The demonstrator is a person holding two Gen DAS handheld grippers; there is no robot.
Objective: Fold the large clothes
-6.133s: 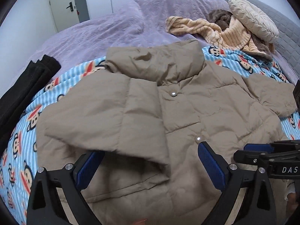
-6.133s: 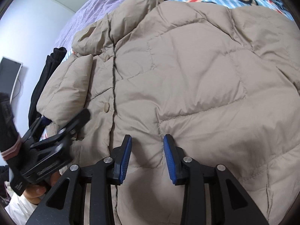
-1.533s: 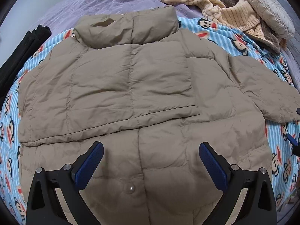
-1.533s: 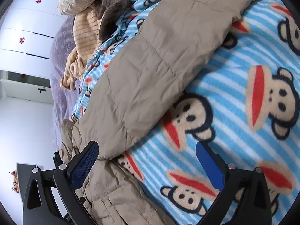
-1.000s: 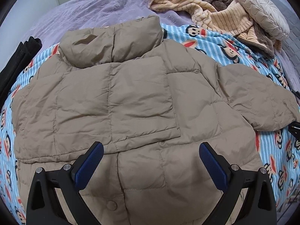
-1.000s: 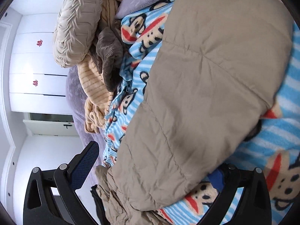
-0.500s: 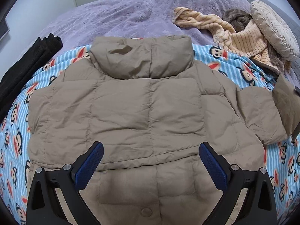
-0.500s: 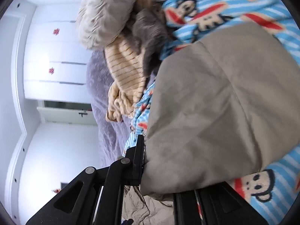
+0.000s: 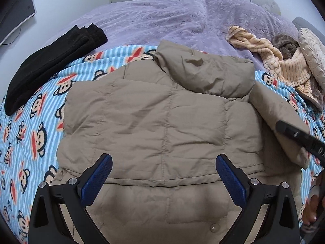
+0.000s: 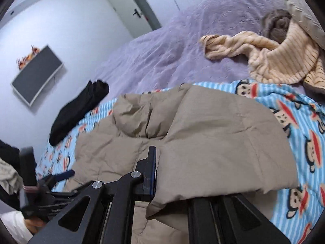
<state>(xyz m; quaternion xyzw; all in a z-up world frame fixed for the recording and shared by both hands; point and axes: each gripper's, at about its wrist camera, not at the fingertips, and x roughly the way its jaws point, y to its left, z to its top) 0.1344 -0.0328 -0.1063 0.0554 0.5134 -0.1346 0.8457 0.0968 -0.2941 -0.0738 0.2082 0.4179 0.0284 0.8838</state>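
Jacket: tan puffer jacket (image 9: 162,122) lies flat mid-bed on monkey blanket (image 9: 30,122).
Right gripper (image 10: 172,174): fingers pinch right sleeve (image 10: 223,142), lifting it to fold inward.
Left gripper (image 9: 162,179): fingers wide, empty, near hem.

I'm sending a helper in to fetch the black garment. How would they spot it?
Start from the bed's purple cover. At the cover's left edge, beside the monkey-print blanket, lies the black garment, folded long. It is the only black item; the puffer jacket is tan.
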